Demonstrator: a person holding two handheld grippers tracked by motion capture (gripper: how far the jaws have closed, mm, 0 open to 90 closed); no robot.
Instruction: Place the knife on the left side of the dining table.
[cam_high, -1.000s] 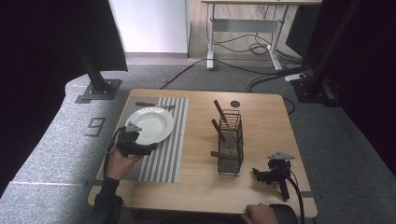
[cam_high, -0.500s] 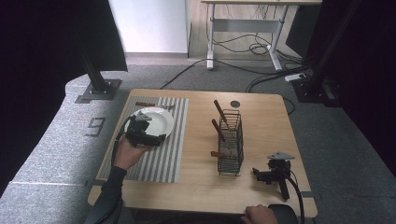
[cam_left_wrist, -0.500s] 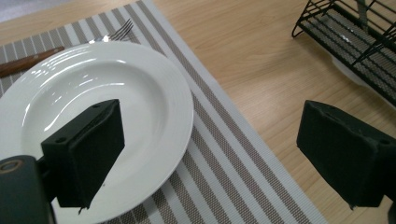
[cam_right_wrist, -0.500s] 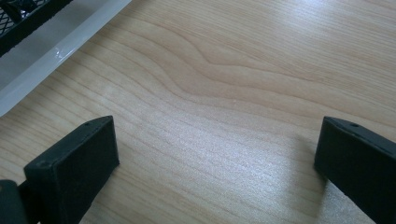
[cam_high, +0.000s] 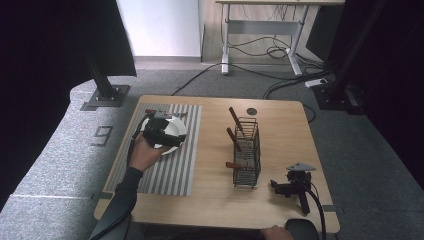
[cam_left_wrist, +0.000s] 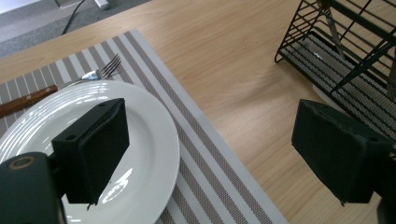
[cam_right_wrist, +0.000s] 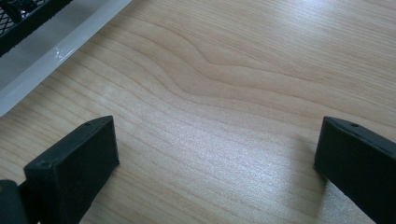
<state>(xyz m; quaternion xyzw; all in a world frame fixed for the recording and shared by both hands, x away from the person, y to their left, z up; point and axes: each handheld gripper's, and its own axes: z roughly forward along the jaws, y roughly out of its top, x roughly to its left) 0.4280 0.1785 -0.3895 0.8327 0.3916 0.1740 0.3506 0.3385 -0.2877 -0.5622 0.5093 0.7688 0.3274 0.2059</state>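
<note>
Left gripper (cam_left_wrist: 212, 154) jaws wide apart, empty, above round white ceramic plate (cam_left_wrist: 154, 140). Right gripper (cam_right_wrist: 217, 172) spread wide, resting on wooden table (cam_right_wrist: 243, 70).

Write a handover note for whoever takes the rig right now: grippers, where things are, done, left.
Left gripper: jaws open, holding nothing, held over the white plate on the striped placemat.
Right gripper: jaws open, holding nothing, resting on the table right of the wire caddy.
Fork lies on the placemat beyond the plate rim. Wood-handled utensils stand in the caddy.
Done: nothing gripped yet.
Left: probably grip the plate or fork; the target is unclear.
</note>
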